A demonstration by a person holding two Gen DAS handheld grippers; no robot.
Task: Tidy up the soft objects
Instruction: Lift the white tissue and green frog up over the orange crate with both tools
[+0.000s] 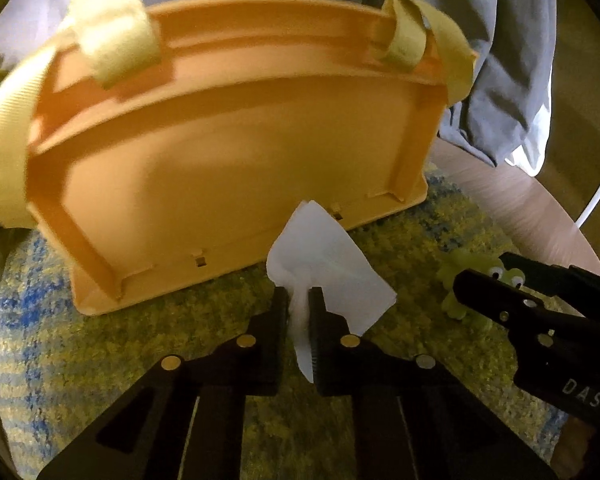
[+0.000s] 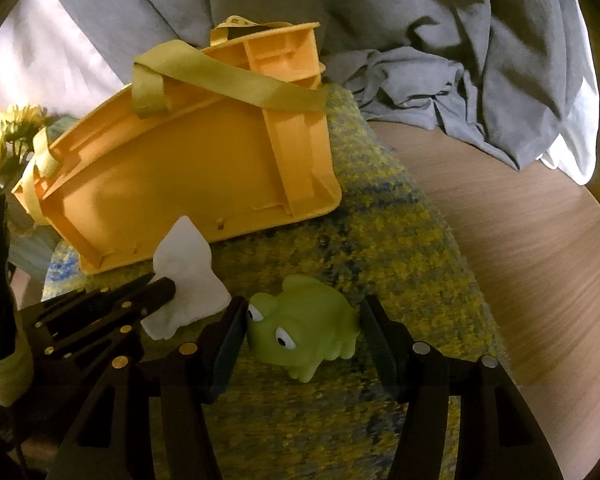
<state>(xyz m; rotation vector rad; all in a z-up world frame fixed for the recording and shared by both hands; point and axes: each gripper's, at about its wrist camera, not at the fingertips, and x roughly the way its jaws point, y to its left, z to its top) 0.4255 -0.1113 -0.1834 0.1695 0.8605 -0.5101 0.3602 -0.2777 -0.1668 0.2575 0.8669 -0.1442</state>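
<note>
- While the white tissue [image 1: 328, 276] is pinched between the pressed-together fingers of the left gripper [image 1: 299, 300], it is held just in front of the yellow basket [image 1: 228, 168].
- Being limp and very light, the tissue is judged easily torn; a hold on its bunched middle seems safest.
- The green frog toy [image 2: 306, 326] is seen lying on the mottled rug [image 2: 400, 248], between the spread fingers of the right gripper [image 2: 302, 332], the left finger at its face.
- The frog is judged squashy and perhaps slippery; its broad body is best gripped across the flanks.
</note>
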